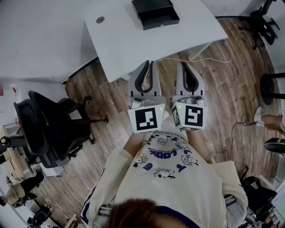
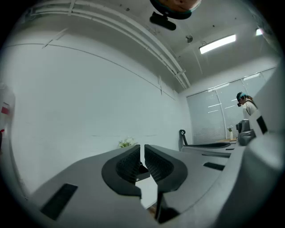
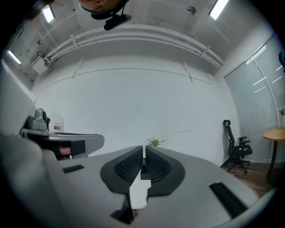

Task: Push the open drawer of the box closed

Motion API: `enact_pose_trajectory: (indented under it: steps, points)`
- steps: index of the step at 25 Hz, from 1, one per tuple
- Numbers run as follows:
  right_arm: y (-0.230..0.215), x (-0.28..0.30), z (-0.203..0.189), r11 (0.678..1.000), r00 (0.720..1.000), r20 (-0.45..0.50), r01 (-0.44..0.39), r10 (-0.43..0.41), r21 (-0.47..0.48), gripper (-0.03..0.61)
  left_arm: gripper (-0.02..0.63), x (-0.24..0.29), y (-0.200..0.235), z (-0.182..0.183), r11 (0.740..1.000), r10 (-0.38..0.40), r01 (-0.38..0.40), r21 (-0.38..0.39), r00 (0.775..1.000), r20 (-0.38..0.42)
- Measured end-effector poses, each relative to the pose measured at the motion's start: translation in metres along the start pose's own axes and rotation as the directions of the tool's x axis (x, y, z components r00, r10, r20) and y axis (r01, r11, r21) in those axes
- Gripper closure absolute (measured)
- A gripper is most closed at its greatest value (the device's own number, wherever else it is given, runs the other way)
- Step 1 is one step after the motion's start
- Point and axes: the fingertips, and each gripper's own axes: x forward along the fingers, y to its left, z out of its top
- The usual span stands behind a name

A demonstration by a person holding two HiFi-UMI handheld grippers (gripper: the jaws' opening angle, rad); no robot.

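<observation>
Drawer (image 1: 158,17) of black box (image 1: 151,2): standing open toward the near side, inside showing; box on the far part of the table, cut off by the top edge of the head view; well apart from both grippers

Wooden floor (image 1: 111,120): bare between the table's near edge and the person; open room ahead of both grippers

White table (image 1: 133,44): near edge slanting across the head view; bare top between that edge and the drawer front

Black office chair (image 1: 49,129): on the floor to the left, well apart from the grippers

Left gripper (image 1: 147,65): held close to the body, tips near the table's near edge; jaws drawn together to a thin slit, nothing between them

Right gripper (image 1: 186,67): just beside the left, pointing the same way, tips over the floor; jaws likewise together, nothing gripped

White cable (image 1: 213,60): loose on the floor below the table's right corner

Round grommet (image 1: 100,20): in the table's left part, clear of the box
</observation>
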Motion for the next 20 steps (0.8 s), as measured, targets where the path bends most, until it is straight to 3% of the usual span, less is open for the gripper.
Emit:
enact_pose_trajectory:
  steps: [20]
  points:
    - [-0.0074, 0.0024, -0.0021, 0.998, 1.000, -0.009, 0.027, -0.027, 0.057, 0.538, 0.575, 0.0051, -0.0012, 0.0018, 1.000, -0.006, 0.006, 0.011, 1.000, -0.002]
